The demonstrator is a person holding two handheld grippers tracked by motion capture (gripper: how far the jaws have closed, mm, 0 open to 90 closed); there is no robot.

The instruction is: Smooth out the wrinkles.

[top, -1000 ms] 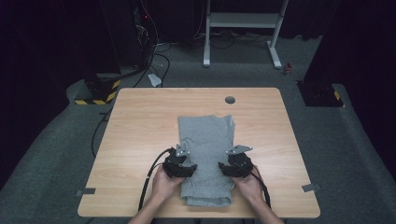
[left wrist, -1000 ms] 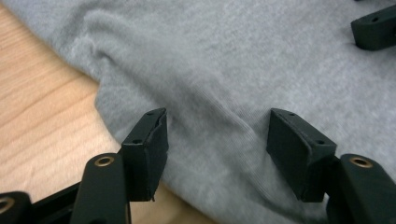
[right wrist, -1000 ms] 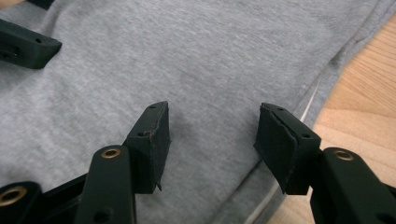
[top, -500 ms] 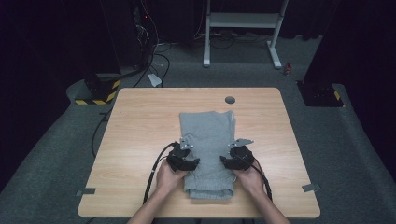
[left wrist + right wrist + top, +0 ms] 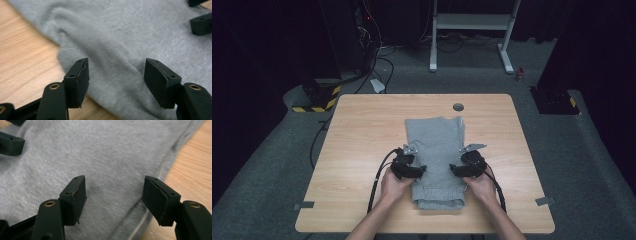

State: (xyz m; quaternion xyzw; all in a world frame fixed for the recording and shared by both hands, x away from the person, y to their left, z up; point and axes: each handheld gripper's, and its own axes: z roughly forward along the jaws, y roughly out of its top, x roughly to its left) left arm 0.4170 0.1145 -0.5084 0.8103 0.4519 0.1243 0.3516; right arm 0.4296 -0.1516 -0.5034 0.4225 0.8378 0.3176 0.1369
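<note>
A folded grey garment lies lengthwise in the middle of the wooden table. My left gripper is open at the garment's left edge, and its own view shows the jaws spread over the grey cloth where it meets the wood. My right gripper is open at the right edge, its jaws spread over the cloth beside a seam. Neither holds anything. Each gripper's view shows the other's fingertips across the cloth.
A round cable hole sits near the table's far edge. Tape marks lie at the near corners. Black cables trail from the grippers toward the near edge. Bare wood flanks the garment on both sides.
Both grippers have moved slightly away from the person along the garment's sides. The garment's near edge also sits a little farther up the table.
</note>
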